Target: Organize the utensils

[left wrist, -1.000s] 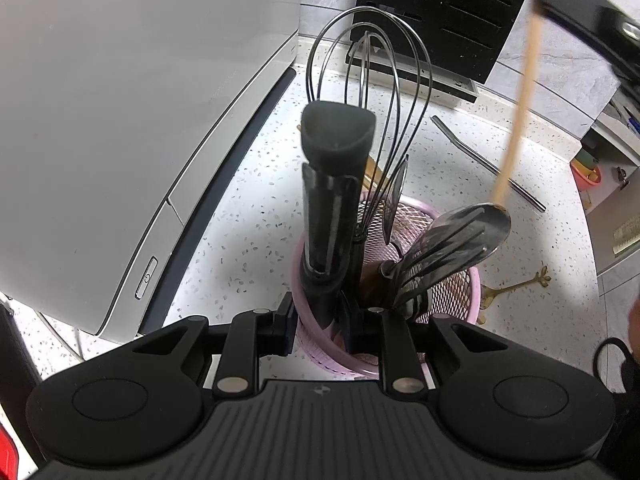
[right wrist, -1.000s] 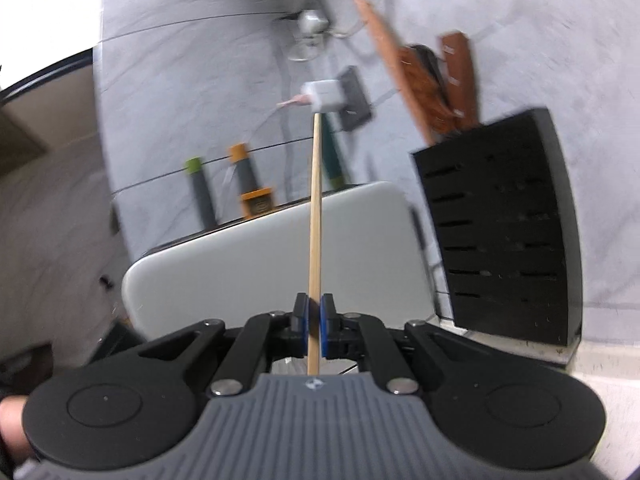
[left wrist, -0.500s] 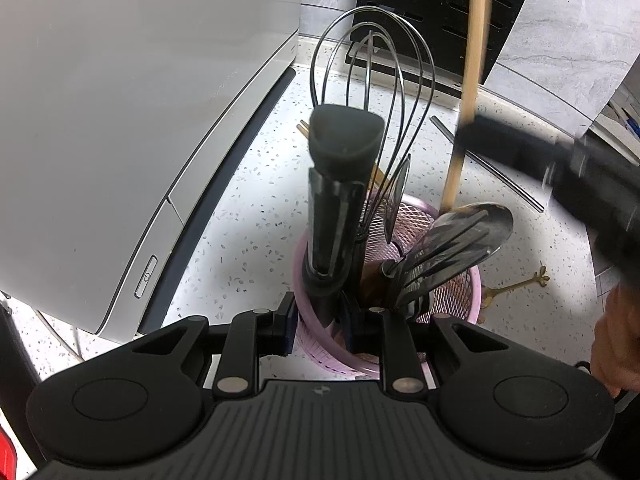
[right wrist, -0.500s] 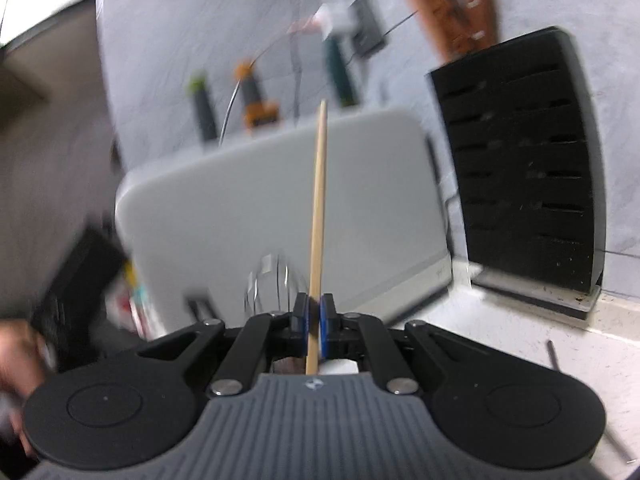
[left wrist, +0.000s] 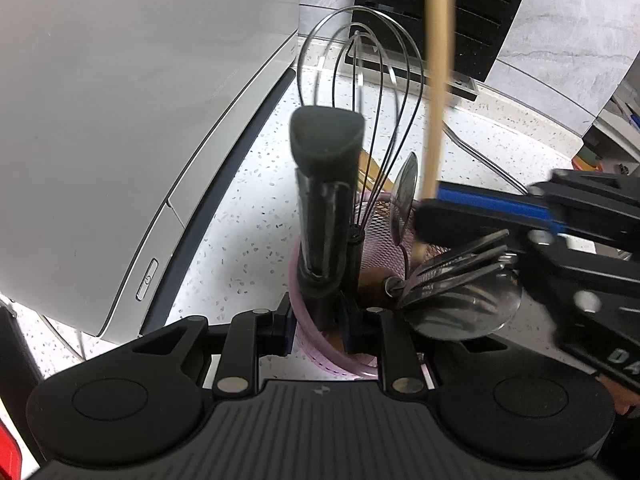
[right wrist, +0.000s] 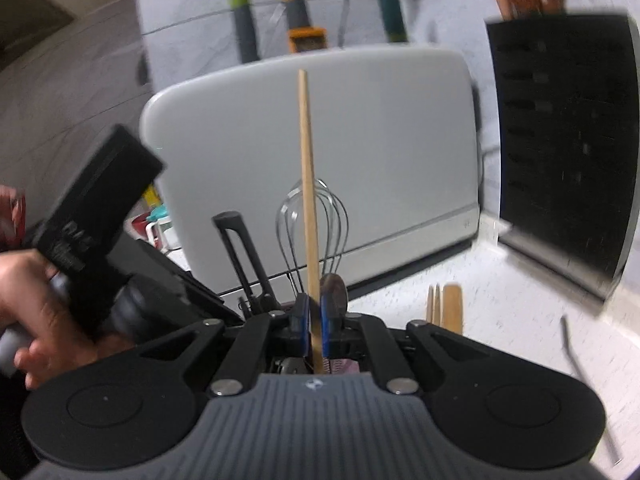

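Directly under the right gripper [right wrist: 315,322], whose opening jaws bracket an upright wooden chopstick [right wrist: 307,184], sits the pink mesh holder [left wrist: 320,354]; left gripper [left wrist: 316,322] clamps its rim.

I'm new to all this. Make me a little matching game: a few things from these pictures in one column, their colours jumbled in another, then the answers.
Things:
1. holder
2. chopstick
3. whisk
4. knife block

Colours:
A. black
B. pink
C. pale wood
D. silver wire

Pairs: 1-B, 2-C, 3-D, 4-A
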Demonstrator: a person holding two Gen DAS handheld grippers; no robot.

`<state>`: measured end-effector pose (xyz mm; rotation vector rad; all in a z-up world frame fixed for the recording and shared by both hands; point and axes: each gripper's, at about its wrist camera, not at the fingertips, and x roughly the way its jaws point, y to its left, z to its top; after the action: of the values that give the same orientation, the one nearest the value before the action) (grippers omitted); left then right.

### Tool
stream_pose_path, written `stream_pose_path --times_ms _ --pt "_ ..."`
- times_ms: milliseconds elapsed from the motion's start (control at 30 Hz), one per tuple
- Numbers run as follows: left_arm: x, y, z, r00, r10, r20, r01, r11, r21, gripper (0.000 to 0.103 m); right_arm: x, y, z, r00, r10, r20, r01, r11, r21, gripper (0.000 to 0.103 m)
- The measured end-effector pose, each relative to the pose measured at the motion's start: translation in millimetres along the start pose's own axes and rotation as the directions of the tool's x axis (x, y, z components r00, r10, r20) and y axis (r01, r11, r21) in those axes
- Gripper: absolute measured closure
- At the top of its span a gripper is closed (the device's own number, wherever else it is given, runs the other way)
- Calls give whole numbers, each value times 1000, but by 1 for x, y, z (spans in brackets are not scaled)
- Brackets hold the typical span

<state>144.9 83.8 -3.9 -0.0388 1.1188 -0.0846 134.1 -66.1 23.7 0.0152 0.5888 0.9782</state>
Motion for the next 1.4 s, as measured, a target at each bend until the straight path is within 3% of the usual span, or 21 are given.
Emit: stream_pose_path --times_ms 100,200,367,500,633,800,967,1033,1200,1400 --pt "-1 -1 0 1000 4 2 -4 1000 -1 80 7 -2 2 1000 -4 -20 4 1000 29 92" --pt "-1 2 -2 1000 -13 3 13 1000 -8 79 1 -5 10 999 -10 -35 11 999 32 69" --pt "-2 7 -3 1000 -19 3 19 1000 -12 75 -28 -24 21 1000 -2 -15 3 1000 31 69" --pt "-3 6 -2 1000 -16 2 16 1000 -13 75 -37 -50 22 991 -116 -59 118 992 40 69" --pt "-2 6 -1 1000 -17 2 17 1000 -13 75 -36 -84 13 958 -247 -145 253 967 20 68" --pt "-3 6 -2 1000 -16 2 16 1000 -12 75 -29 -127 -8 897 -369 -245 383 924 7 68" --pt "-3 6 -2 1000 -15 3 15 1000 -11 75 -20 -153 -27 854 -413 -316 431 902 -15 68" --pt "-3 6 -2 1000 -15 2 15 1000 -12 75 -13 -158 -32 847 -408 -341 425 905 -27 70" --pt "-4 7 -2 1000 -20 2 20 1000 -12 75 6 -163 -35 833 -403 -380 417 908 -47 93" --pt "-3 8 -1 1000 -20 1 20 1000 -11 74 -1 -161 -33 815 -394 -426 409 910 -58 100"
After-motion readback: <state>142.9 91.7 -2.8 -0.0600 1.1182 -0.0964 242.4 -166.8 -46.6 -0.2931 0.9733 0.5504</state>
